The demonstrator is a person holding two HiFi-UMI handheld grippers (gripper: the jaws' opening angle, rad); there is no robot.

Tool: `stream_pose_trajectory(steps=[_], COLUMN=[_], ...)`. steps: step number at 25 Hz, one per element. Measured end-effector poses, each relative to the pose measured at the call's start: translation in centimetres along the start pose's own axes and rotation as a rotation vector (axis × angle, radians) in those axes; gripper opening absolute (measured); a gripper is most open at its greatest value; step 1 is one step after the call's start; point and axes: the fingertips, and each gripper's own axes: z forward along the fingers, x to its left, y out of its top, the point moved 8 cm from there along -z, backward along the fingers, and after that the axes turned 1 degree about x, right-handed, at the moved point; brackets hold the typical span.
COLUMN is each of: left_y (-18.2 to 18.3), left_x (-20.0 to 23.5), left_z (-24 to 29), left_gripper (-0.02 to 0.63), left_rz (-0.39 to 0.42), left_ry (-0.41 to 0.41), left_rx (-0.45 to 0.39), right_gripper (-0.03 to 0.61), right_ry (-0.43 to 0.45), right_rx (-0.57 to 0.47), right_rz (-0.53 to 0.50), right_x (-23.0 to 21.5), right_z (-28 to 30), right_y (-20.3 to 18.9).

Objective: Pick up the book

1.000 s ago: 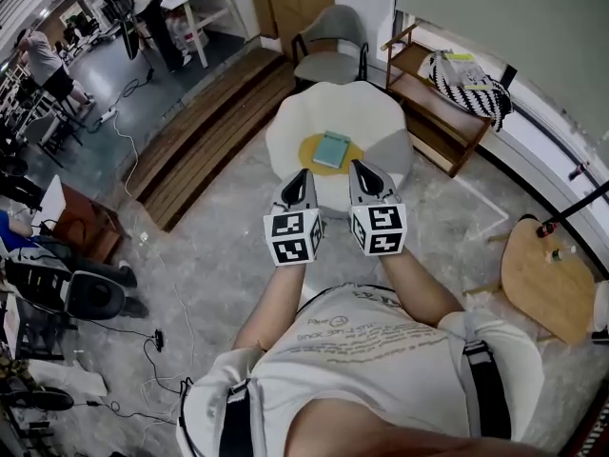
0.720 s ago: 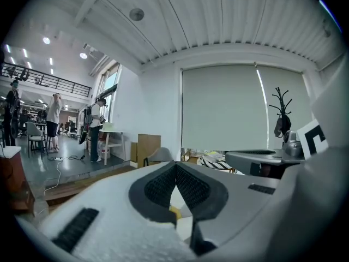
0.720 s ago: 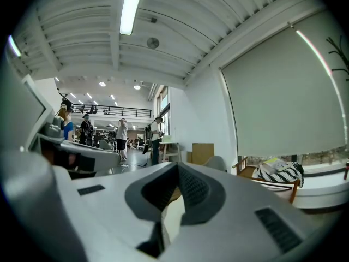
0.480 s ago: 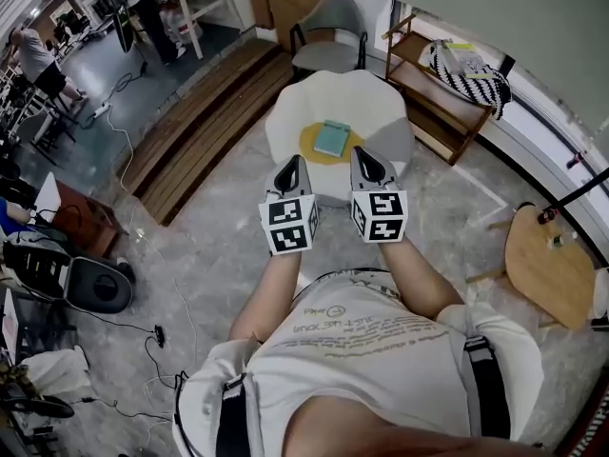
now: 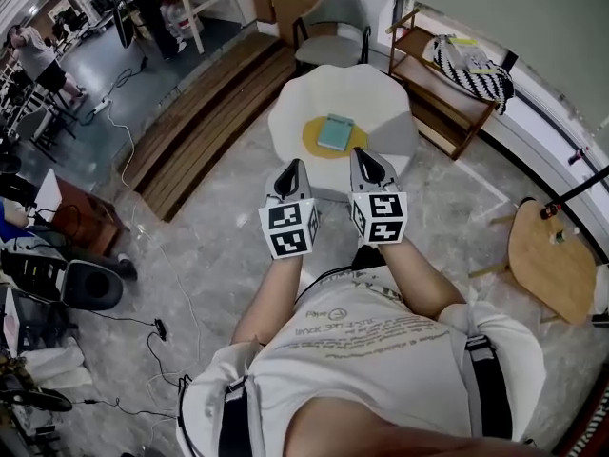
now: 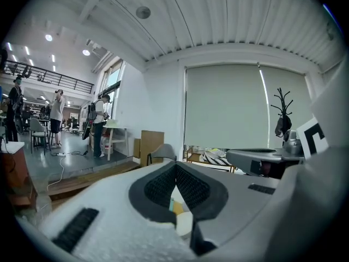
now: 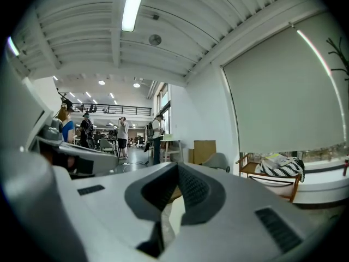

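The book point(image 5: 335, 131), teal-covered, is seen lying flat on a yellow round mat point(image 5: 312, 145) in the middle of a white flower-shaped table point(image 5: 381, 98). The left gripper point(image 5: 292, 165) and the right gripper point(image 5: 365, 154) are held side by side just short of the table's near edge, both pointed toward the book and well apart from it. In each gripper view the jaws are closed tip to tip, with nothing gripped between them. A grey chair point(image 5: 328, 27) is placed behind the table, and a wooden shelf point(image 5: 428, 98) with a striped bag point(image 5: 471, 69) on it is set to the right.
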Motion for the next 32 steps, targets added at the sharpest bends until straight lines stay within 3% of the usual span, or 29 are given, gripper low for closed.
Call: stream_pose_trajectory(steps=[17,32], left_y=[0.9,4.8], left_x=[0.9,-1.2], left_z=[7.0,19.8], left_gripper=[0.02,0.02], left_rz=[0.019,0.025], left_ry=[0.01,0.008], left_rx=[0.008,0.014], right_gripper=[0.028,0.028], right_ry=[0.015,-0.003], right_rx=[0.009,0.01], right_rz=[-0.001,0.004], right_x=[-3.6,-13.4], right_z=[6.3,15.1], right_y=[0.0,2.1])
